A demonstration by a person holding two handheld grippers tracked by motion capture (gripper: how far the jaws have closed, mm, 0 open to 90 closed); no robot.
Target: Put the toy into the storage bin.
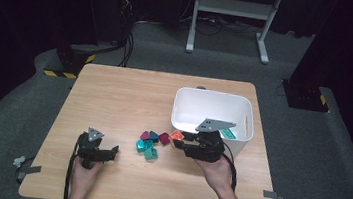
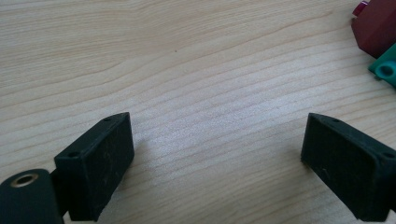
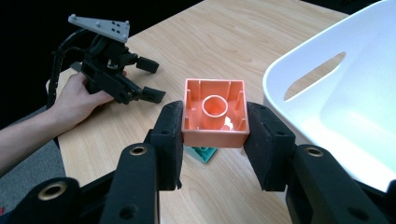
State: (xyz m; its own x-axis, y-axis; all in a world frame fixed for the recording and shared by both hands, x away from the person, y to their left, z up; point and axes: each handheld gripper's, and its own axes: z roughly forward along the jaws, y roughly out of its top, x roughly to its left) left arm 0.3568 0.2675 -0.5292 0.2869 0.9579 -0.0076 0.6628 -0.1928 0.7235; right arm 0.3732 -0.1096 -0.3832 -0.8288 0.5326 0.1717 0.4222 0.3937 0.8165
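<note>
White bin (image 1: 240, 137): right of centre in the high view, standing on the wooden surface (image 1: 114, 97); open top, slot handle in its wall.
Bin contents: one teal piece (image 1: 228, 132) lies inside near the right wall; its shape is hard to make out at this size.
Orange block (image 3: 215, 112): centre of the right gripper view, hollow underside with a round tube facing the camera, raised above the surface just beside the bin's rim, outside it.
Right hand-held gripper (image 3: 215, 133): clamped on the orange block, one pad on each side.
Left hand-held gripper (image 2: 215, 154): jaws spread wide over bare wood, nothing between them; lower left in the high view.
Loose blocks (image 1: 151, 144): small cluster of teal, dark red and magenta pieces at centre, between the two grippers.
Writing: no readable label on bin or blocks.
</note>
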